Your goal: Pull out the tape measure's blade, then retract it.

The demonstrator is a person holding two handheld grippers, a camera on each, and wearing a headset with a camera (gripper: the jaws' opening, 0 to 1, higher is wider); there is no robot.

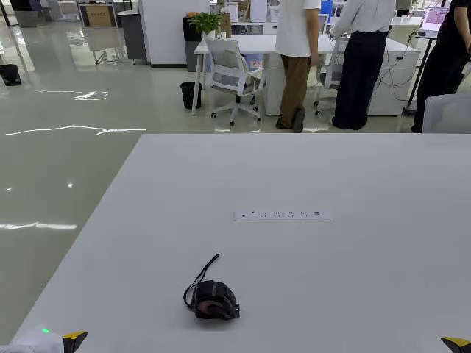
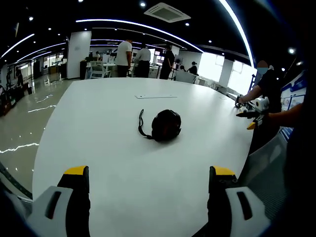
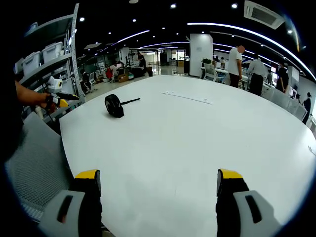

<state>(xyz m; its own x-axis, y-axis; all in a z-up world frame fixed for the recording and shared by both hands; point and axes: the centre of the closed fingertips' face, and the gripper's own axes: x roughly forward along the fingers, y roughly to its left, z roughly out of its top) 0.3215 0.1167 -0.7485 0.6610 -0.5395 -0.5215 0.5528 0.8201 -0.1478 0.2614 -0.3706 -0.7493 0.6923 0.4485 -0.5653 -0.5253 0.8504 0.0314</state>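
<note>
Both tongs are empty, with jaws apart: left gripper (image 2: 149, 171) and right gripper (image 3: 159, 173) sit at the near edge of the white table (image 1: 353, 169). Nearer to you than the power strip (image 1: 283, 215), the tape measure (image 1: 214, 300) lies on the table, between the two grippers. Its strap (image 1: 202, 273) trails away from you. Clamp the case squarely with one gripper before pulling. Locate the blade hook with the other; it is too small to make out.
</note>
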